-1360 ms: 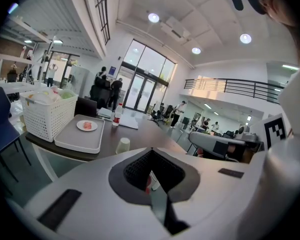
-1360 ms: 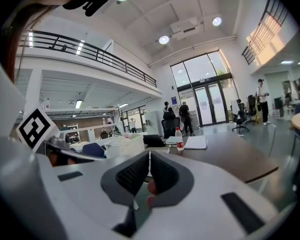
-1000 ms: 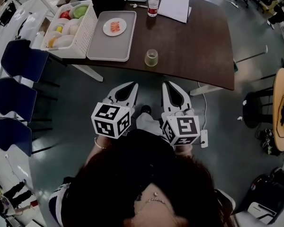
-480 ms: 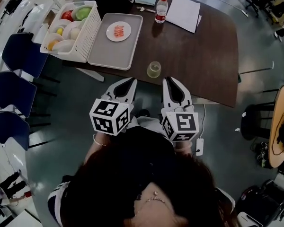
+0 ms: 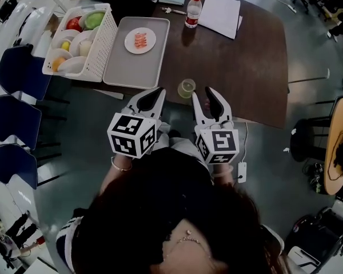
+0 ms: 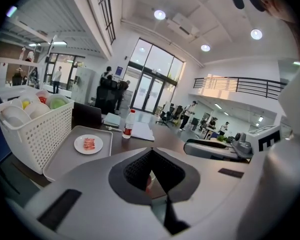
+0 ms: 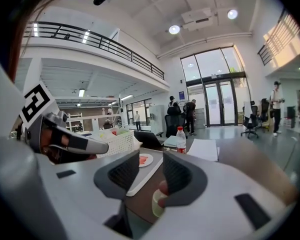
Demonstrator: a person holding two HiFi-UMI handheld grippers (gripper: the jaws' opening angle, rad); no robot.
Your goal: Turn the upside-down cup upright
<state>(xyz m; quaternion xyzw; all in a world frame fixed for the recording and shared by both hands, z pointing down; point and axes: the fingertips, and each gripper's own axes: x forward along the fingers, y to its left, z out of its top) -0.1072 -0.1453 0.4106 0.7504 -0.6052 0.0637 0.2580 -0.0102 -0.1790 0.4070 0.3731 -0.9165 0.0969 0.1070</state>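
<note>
Cup: the cup sits near the front edge of the surface, just right of the tray corner, nothing touching it.
Which way up: too small and pale to tell here; the task says it is mouth-down.
Right claw: the right claw points at the cup from just short of it. Its jaws have just been opening and stand partly apart. In its own view the cup shows in the gap ahead, half behind the right jaw, with no pad on it.
Left claw: the left claw is closed tight with nothing in it, just beside the cup's left.
Feel of the cup: it looks translucent and greenish, so probably light, with smooth walls that could slip. If it is thin plastic, a hard squeeze may buckle it. If it is glass, a drop near that edge is the danger.
Where to grab: I'd go across the side wall at about mid-height, pads on opposite sides. That leaves the wrist free to roll it over.
Stage: approach only, with the flip not started.
Watch out: a nudge from a jaw tip could tip or skid it.
</note>
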